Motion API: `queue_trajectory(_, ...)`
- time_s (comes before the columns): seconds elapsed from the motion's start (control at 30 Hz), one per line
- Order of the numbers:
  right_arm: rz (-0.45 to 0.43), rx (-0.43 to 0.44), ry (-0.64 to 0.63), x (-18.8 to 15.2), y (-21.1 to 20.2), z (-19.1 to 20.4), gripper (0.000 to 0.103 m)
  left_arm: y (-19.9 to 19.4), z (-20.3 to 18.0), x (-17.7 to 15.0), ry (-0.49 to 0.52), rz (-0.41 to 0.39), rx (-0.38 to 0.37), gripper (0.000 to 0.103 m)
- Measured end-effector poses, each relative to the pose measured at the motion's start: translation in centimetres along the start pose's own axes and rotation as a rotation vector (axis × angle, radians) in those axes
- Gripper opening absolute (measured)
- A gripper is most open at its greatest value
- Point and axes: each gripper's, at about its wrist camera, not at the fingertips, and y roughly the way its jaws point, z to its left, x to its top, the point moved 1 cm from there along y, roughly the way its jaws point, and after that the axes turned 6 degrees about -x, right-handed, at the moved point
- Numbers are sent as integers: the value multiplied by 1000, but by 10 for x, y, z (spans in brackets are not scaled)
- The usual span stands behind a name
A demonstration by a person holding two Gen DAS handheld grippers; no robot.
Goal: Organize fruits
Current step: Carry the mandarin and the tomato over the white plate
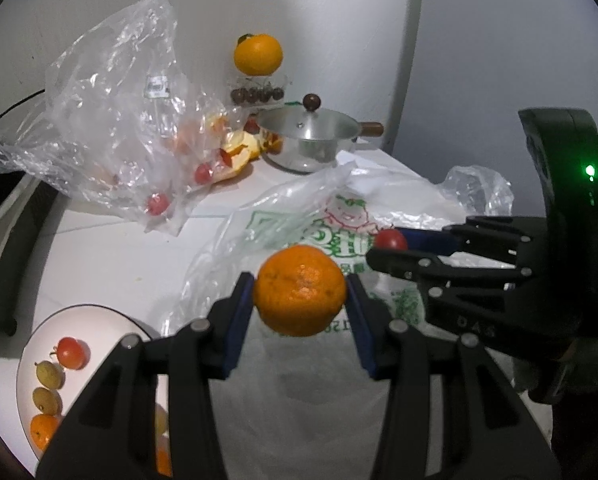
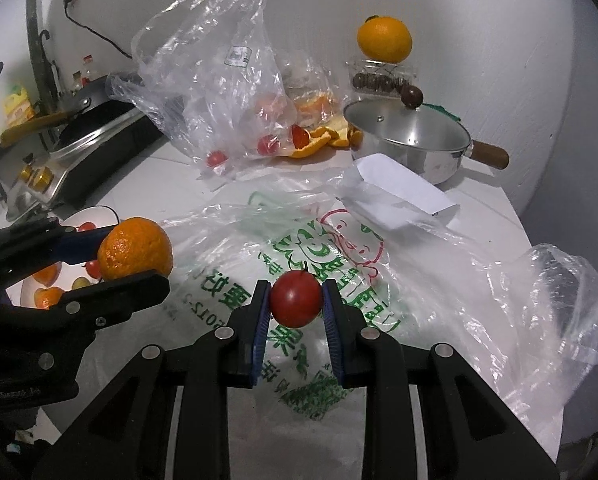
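Note:
My left gripper (image 1: 300, 294) is shut on an orange mandarin (image 1: 300, 290) and holds it above the printed plastic bag (image 1: 339, 240). It also shows in the right wrist view (image 2: 135, 249). My right gripper (image 2: 296, 299) is shut on a red cherry tomato (image 2: 296, 298), also above the bag; the tomato shows in the left wrist view (image 1: 391, 239). A white plate (image 1: 99, 320) at the lower left holds a tomato (image 1: 72, 352), small yellow-green fruits (image 1: 50, 374) and a mandarin (image 1: 43, 430).
A clear bag (image 1: 111, 128) with cherry tomatoes lies at the back left beside orange peel (image 1: 239, 152). A steel pot with a lid (image 1: 311, 136) stands at the back; a large orange (image 1: 258, 54) sits on a clear box behind it. A stove (image 2: 91, 140) is left.

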Motion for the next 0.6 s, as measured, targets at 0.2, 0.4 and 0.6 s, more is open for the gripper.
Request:
queue_trajectory(0.2,-14,-7,-3,-3,-14,6,27,-12,-4,-4,3,-13,-5,46)
queue_trajectory(0.4,-26,-17,-6,-6,-28,13,28,-27,-5,-8,4,-31,-7,46)
queue_trajectory(0.6,-40,-23,-17,-7,-41,25,28,-44,-2,-13,2,-50,-10,46)
